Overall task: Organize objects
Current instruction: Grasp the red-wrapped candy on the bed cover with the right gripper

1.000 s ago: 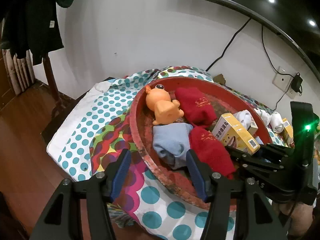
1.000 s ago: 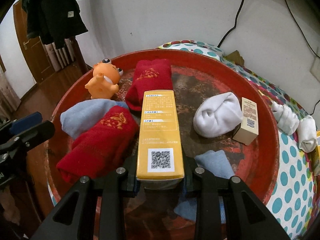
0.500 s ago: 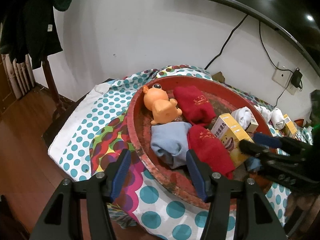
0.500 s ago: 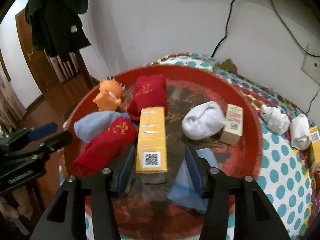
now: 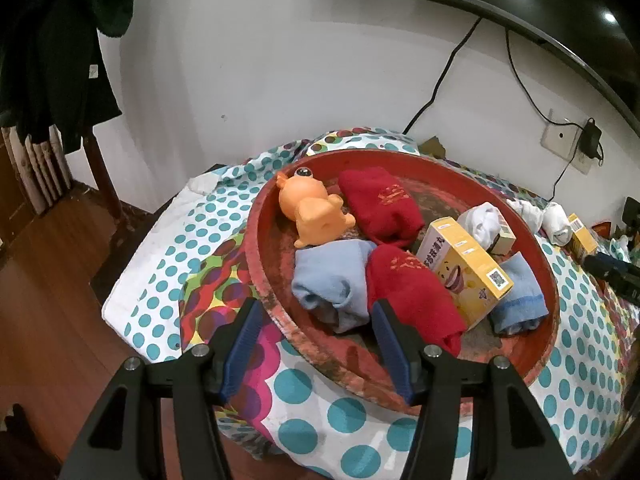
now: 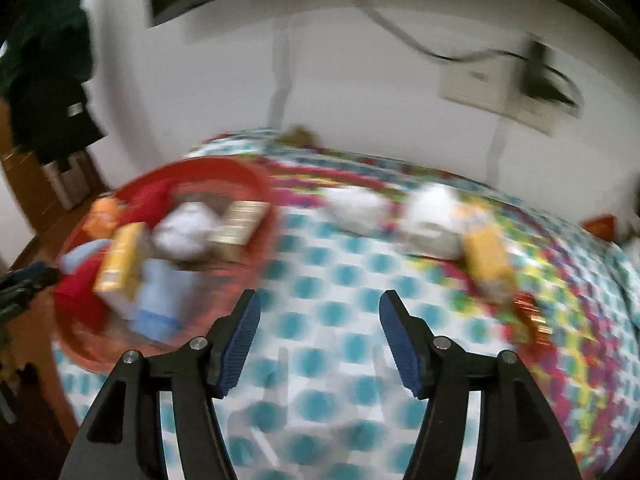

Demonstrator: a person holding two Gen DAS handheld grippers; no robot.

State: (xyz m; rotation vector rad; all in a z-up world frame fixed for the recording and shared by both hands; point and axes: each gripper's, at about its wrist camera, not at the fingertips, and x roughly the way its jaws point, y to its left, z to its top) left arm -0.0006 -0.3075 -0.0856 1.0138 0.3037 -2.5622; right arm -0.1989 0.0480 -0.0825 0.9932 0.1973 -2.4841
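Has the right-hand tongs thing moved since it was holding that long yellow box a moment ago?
Yes. The right tongs have just opened, leaving the yellow box in the red basin, and swung right: the basin now sits at the view's left, polka-dot cloth beneath.

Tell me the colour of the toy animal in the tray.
Orange; the toy animal shows best in the left wrist view.

Both grippers: black angular frames, silver screws, blue ribbed pads on fingers (image 5: 244, 344).
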